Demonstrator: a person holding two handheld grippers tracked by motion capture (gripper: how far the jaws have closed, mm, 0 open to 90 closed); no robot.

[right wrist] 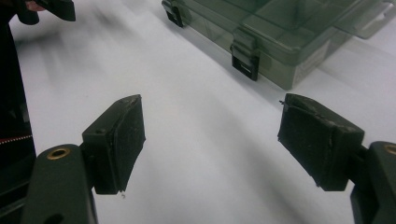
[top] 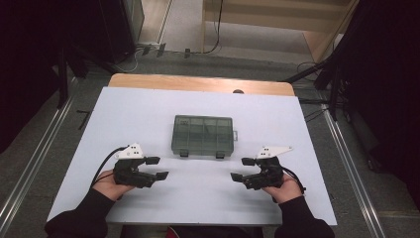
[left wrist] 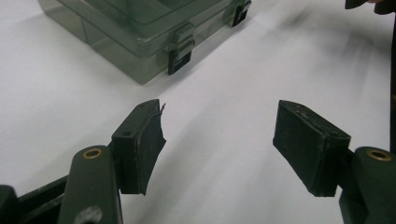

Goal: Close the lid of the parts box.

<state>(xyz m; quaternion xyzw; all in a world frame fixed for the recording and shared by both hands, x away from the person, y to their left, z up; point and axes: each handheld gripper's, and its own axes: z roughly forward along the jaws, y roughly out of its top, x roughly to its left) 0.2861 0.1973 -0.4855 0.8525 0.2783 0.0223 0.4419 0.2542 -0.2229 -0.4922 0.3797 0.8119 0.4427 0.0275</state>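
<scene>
Left gripper [top: 157,168] and right gripper [top: 242,169] — both jaws spread, empty — rest apart on the white table [top: 148,114], the latched compartment box [top: 203,135] just beyond them.

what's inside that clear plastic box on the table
The lidded box shows divider walls forming compartments through its smoky lid. No contents are visible in them, though the tinted plastic could hide small pieces.

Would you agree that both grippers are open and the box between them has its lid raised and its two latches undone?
Not quite: the box is shut, its lid lying flat with both latches down over the front edge, as the left gripper view shows. The rest stands: the left gripper and right gripper are both open, short of the box.
</scene>
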